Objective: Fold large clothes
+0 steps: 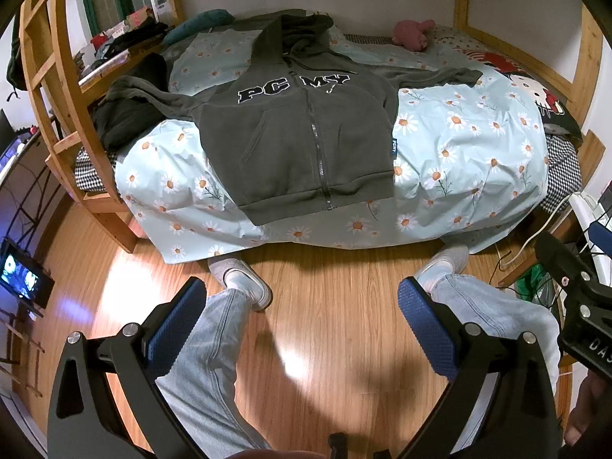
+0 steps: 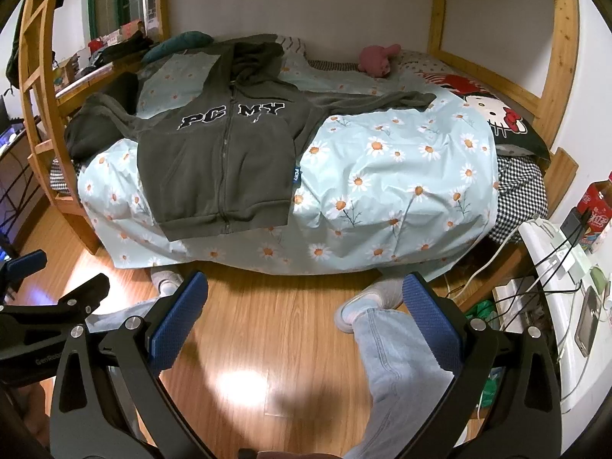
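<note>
A dark grey zip hoodie (image 1: 298,137) with "PC MY" lettering lies flat, front up, on the daisy-print bed cover (image 1: 459,153), sleeves spread to both sides and hood toward the wall. It also shows in the right wrist view (image 2: 218,168). My left gripper (image 1: 302,321) is open and empty, held above the wooden floor well short of the bed. My right gripper (image 2: 306,317) is open and empty too, also over the floor in front of the bed. The right gripper shows at the right edge of the left wrist view (image 1: 573,290).
A wooden bunk frame and ladder (image 1: 49,88) stand at the left. A pink plush (image 1: 413,34) and Hello Kitty pillow (image 1: 535,91) lie on the bed. My legs and shoes (image 1: 244,287) stand below. A white desk with cables and phone (image 2: 573,287) is at the right.
</note>
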Motion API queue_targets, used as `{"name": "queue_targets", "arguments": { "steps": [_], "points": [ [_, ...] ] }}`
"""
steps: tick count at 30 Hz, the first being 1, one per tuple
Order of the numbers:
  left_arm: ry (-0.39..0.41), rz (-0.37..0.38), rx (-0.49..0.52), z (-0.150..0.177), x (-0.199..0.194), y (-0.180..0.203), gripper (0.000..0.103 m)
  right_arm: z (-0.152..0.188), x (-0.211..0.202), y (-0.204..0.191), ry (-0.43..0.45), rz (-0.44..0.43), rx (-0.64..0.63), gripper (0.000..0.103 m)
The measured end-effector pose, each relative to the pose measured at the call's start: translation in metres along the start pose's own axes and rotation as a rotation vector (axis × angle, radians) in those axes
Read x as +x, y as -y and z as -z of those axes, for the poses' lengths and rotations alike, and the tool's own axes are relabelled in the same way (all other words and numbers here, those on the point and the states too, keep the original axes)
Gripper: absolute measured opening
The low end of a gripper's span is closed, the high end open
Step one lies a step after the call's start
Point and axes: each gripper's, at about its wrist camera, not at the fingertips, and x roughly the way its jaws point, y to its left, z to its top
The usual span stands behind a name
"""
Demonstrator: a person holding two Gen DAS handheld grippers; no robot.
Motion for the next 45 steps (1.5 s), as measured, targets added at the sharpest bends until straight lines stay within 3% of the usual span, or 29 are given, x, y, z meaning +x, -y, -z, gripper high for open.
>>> {"name": "queue_targets", "arguments": {
  "steps": [31, 37, 45],
  "points": [
    [-0.003, 0.007, 0.001, -0.002, 0.007, 0.002, 0.099, -0.001, 0.002, 0.001, -0.005, -0.003, 0.002, 0.100],
    [-0.017, 0.002, -0.013, -0.028, 0.032, 0.000, 0.099, -0.015, 0.020, 0.003, -0.002, -0.009, 0.024, 0.100],
    [-0.011, -0.014, -0.040, -0.085, 0.083, -0.007, 0.099, -0.066, 0.088, -0.011, -0.007, -0.032, 0.011, 0.100]
  ]
}}
